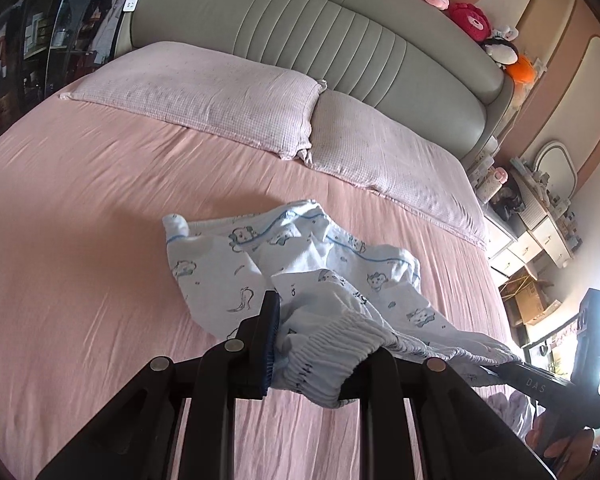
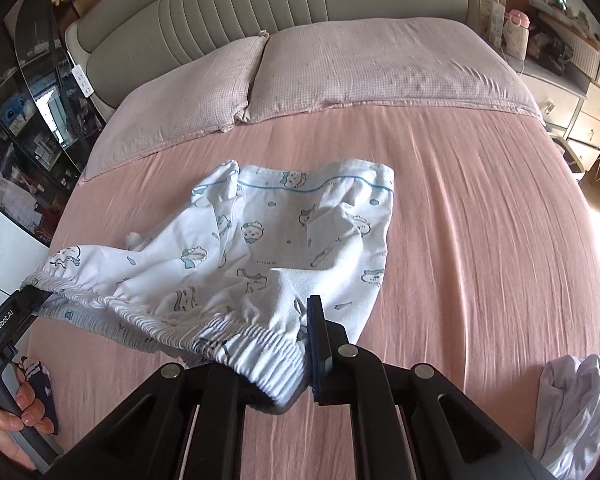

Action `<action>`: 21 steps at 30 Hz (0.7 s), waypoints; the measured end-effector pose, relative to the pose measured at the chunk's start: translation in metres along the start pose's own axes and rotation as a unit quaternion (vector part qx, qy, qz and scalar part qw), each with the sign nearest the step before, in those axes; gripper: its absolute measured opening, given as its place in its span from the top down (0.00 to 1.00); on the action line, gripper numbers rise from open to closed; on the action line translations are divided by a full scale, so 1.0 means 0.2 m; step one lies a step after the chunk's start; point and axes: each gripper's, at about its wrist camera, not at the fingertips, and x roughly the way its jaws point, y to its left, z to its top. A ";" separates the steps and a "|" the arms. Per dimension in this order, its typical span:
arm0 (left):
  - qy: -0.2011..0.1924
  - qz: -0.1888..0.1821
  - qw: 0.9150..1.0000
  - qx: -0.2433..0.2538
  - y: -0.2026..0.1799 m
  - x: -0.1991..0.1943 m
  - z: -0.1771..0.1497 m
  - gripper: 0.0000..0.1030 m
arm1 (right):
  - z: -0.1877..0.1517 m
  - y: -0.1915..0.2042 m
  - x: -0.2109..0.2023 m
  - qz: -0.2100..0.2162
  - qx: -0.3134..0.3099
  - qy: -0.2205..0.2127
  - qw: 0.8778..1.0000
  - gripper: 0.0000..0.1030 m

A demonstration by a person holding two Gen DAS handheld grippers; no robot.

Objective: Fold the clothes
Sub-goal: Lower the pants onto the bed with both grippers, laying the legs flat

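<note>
White cotton shorts [image 2: 268,240] with a blue cartoon print lay on the pink bedsheet [image 2: 480,240], leg hems toward the two pillows [image 2: 380,64]. Both grippers were clamped on the ribbed elastic waistband [image 2: 256,344], lifting it off the sheet: the left gripper [image 1: 316,344] at one end, the right gripper [image 2: 276,356] at the other, the band stretched between them. A second white garment [image 2: 576,408] lay crumpled at the bed's near right edge.
</note>
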 end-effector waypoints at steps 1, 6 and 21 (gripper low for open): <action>0.005 0.001 1.000 -0.002 0.01 0.01 -0.04 0.84 | -0.04 -0.01 0.02 0.000 0.001 0.003 1.000 0.93; 0.026 0.011 1.000 -0.005 0.08 0.04 -0.24 0.84 | -0.23 -0.05 0.11 -0.001 0.013 0.020 1.000 0.93; 0.087 0.056 0.995 0.015 0.23 0.16 -0.57 0.84 | -0.55 -0.07 0.36 -0.014 0.023 0.082 0.996 0.93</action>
